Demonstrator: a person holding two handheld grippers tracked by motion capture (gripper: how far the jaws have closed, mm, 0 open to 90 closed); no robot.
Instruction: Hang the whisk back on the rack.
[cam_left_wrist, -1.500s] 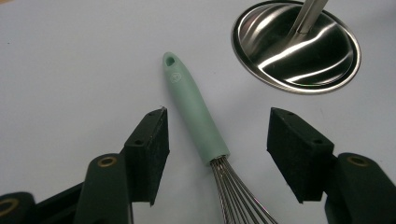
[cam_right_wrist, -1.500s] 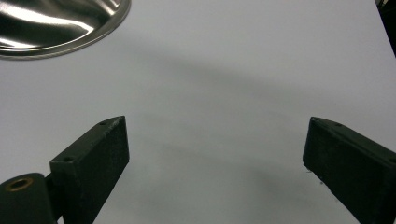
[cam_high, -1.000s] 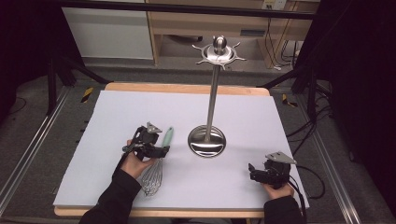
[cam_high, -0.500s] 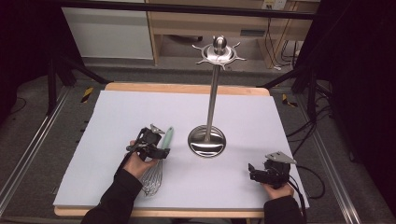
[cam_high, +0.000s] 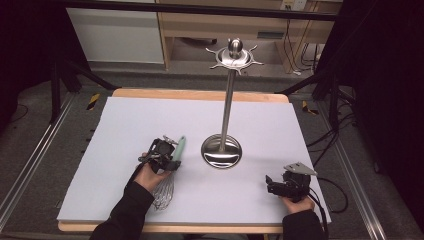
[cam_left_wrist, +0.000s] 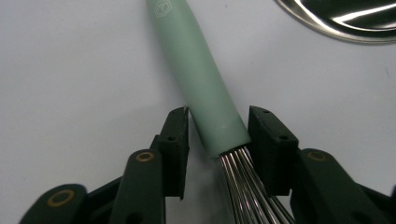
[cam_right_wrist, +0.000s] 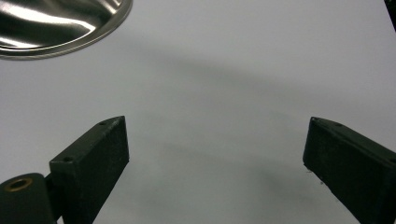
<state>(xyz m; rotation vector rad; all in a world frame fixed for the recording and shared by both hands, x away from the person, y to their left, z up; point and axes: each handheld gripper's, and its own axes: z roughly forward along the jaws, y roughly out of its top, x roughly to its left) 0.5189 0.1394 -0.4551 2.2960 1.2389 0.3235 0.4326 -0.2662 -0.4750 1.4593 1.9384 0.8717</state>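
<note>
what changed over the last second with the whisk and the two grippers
The left gripper eased slightly forward and right along the whisk, toward the stand's base. Its jaws now sit on either side of the green handle's lower end, with a small gap on each side, not yet clamped. The whisk, the stand and the open right gripper stayed put.

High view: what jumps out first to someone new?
The tall steel stand, hooked crown on top, rises mid-table from its round base. Left of it, the left gripper straddles a whisk's green handle, fingers not quite closed. The right gripper sits open near the table's right edge.
</note>
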